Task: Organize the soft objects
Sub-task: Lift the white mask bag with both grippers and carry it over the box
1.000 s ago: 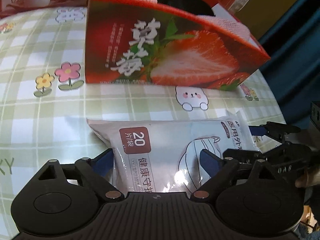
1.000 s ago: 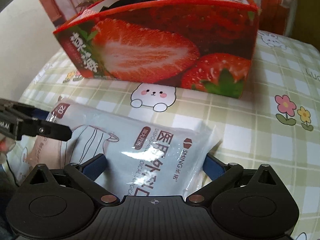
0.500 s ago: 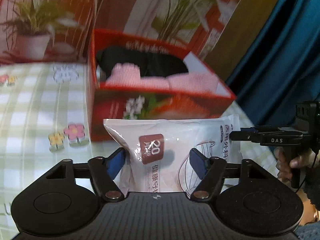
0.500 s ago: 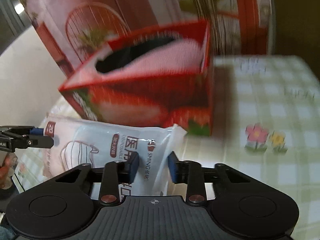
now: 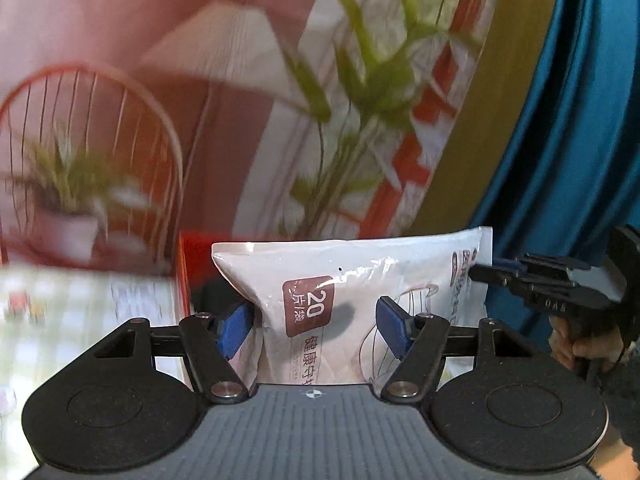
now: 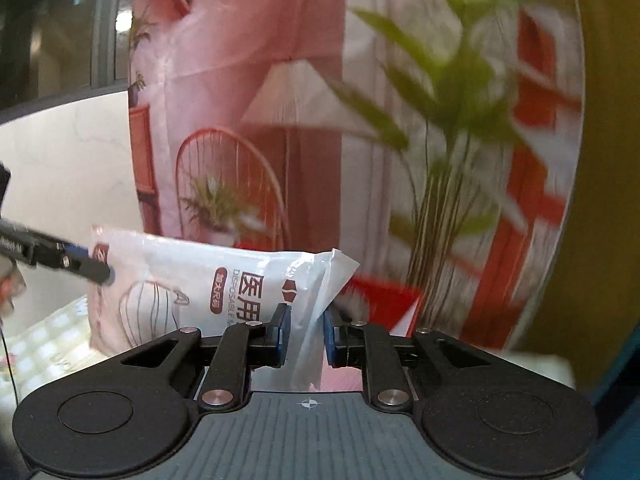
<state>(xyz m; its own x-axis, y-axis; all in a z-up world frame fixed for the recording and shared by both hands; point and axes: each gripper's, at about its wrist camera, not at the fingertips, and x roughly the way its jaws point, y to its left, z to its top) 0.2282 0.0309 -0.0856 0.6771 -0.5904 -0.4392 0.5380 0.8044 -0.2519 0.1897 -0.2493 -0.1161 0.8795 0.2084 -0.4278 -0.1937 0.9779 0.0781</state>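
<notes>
A white plastic pack of face masks (image 5: 352, 280) hangs in the air, held at both ends. My left gripper (image 5: 316, 328) is shut on its end with the brown "20" label, the blue pads pressing its sides. My right gripper (image 6: 306, 334) pinches the sealed seam at the other end (image 6: 316, 280), and its jaws are still closing on it. In the left wrist view the right gripper (image 5: 492, 274) comes in from the right. In the right wrist view the left gripper (image 6: 96, 272) comes in from the left. The red strawberry box (image 5: 196, 264) peeks out behind and below the pack.
A printed backdrop (image 5: 240, 100) with a chair, lamp and plants fills the background. A blue curtain (image 5: 580, 120) hangs at the right. The checked tablecloth (image 5: 80, 312) lies below at the left. A person's hand (image 5: 580, 348) grips the right tool's handle.
Both grippers shut on the mask pack where it lay on the table and lifted it. It is now above the red box's level, and both views have tilted upward.
</notes>
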